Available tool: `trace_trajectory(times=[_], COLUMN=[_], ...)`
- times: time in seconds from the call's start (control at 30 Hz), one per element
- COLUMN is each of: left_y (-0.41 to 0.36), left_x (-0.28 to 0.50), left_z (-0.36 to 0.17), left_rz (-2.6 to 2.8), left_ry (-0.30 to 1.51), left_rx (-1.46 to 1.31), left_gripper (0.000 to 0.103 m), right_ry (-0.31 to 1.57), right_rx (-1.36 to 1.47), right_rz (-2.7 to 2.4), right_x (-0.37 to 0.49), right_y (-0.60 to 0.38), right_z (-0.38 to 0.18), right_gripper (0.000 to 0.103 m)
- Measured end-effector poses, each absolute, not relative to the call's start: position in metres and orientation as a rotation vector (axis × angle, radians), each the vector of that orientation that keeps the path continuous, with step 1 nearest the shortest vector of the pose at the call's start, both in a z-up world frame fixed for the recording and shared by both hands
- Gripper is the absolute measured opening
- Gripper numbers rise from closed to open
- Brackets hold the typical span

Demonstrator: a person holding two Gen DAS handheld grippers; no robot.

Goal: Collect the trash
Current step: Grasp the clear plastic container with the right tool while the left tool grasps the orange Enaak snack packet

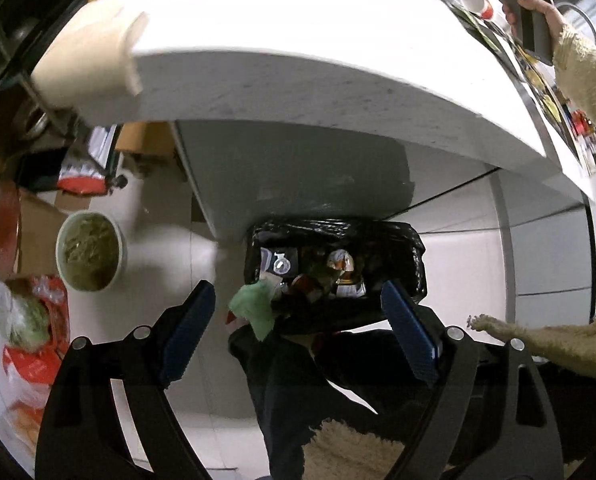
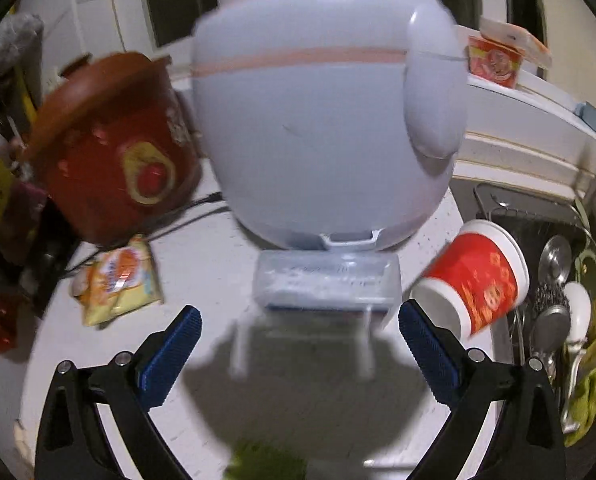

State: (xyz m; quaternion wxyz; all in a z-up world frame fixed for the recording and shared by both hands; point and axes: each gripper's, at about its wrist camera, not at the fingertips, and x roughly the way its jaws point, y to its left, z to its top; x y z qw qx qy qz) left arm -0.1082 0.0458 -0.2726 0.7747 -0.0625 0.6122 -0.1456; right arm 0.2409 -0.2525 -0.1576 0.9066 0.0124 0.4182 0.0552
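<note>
In the left wrist view my left gripper point(image 1: 298, 312) is open and empty, hovering above a black-lined trash bin point(image 1: 414, 264) on the floor below the counter edge. The bin holds wrappers and cans, and a green scrap point(image 1: 253, 308) hangs over its near rim. In the right wrist view my right gripper point(image 2: 300, 332) is open and empty above the counter. A clear plastic box point(image 2: 326, 282) lies just ahead of it. A red and white paper cup point(image 2: 478, 276) lies tipped at the right fingertip. A yellow snack wrapper point(image 2: 117, 280) lies to the left.
A white rice cooker point(image 2: 326, 120) and a brown crock pot point(image 2: 109, 140) stand behind the box. The sink point(image 2: 538, 216) with utensils is at right. On the floor, a bowl of greenish scraps point(image 1: 89, 252) and red bags point(image 1: 33, 344) sit left of the bin.
</note>
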Motion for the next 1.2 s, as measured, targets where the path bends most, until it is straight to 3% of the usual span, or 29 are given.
trace_trajectory(times=[0.17, 0.23, 0.47, 0.53, 0.7, 0.93, 1.2], left_y=[0.046, 0.044, 0.038, 0.036, 0.027, 0.003, -0.035], left_x=[-0.108, -0.106, -0.079, -0.057, 0.035, 0.174, 0.255], left_z=[-0.263, -0.259, -0.195, -0.176, -0.163, -0.182, -0.188], left_rz=[-0.315, -0.321, -0.429, -0.453, -0.416, -0.226, 0.089], left_ry=[1.312, 1.3, 1.14, 1.083, 0.994, 1.066, 1.134], left_rx=[-0.13, -0.127, -0.187, -0.222, -0.371, -0.54, -0.432], left_gripper=[0.083, 0.083, 0.083, 0.089, 0.089, 0.089, 0.089], right_ry=[0.904, 0.923, 0.892, 0.857, 0.805, 0.785, 0.791], right_rx=[-0.009, -0.015, 0.008, 0.011, 0.098, 0.211, 0.266], right_rz=[0.078, 0.076, 0.159, 0.204, 0.288, 0.297, 0.304], right_x=[0.264, 0.267, 0.235, 0.206, 0.13, 0.063, 0.038], right_y=[-0.251, -0.25, -0.25, -0.251, -0.27, -0.297, -0.31], right_z=[-0.173, -0.179, -0.164, -0.148, -0.118, -0.107, -0.117], right_gripper=[0.097, 0.086, 0.085, 0.085, 0.085, 0.085, 0.085])
